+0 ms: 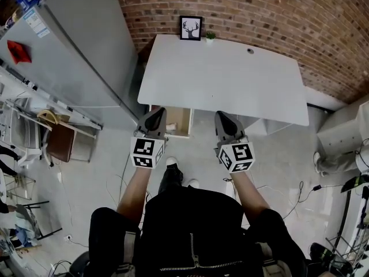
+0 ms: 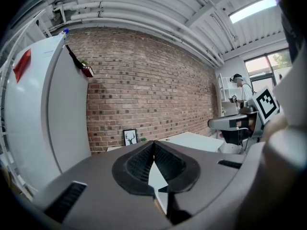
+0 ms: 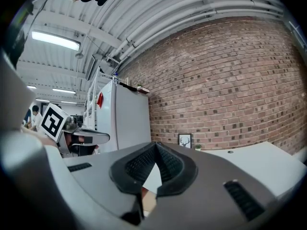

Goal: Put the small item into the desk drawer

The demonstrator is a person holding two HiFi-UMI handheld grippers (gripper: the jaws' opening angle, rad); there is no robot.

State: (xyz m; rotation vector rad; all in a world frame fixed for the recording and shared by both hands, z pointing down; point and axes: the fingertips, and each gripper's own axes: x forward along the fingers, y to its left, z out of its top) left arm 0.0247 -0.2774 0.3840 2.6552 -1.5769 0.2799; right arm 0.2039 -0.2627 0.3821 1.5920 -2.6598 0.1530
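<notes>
There is one white counter (image 1: 230, 79), and under its near left edge one wooden drawer (image 1: 180, 120) stands pulled open toward me. I hold two tools. My left tool (image 1: 155, 115) sits just over the drawer's near left corner and my right tool (image 1: 225, 119) sits off to the right, before the counter's near edge. Both have their jaws pressed together with nothing in them. At the counter's far edge stand one framed deer picture (image 1: 191, 27) and, just right of it, one little green plant (image 1: 210, 36). One small pale item (image 1: 170, 131) seems to lie at the drawer's near edge, beside my left tool's tip, but it is too small for me to tell what it is. The counter backs onto a red brick wall (image 1: 259, 10). One tall white fridge (image 1: 81, 51) stands to its left, and loose cables (image 1: 300, 189) trail across the pale floor (image 1: 277, 154).
</notes>
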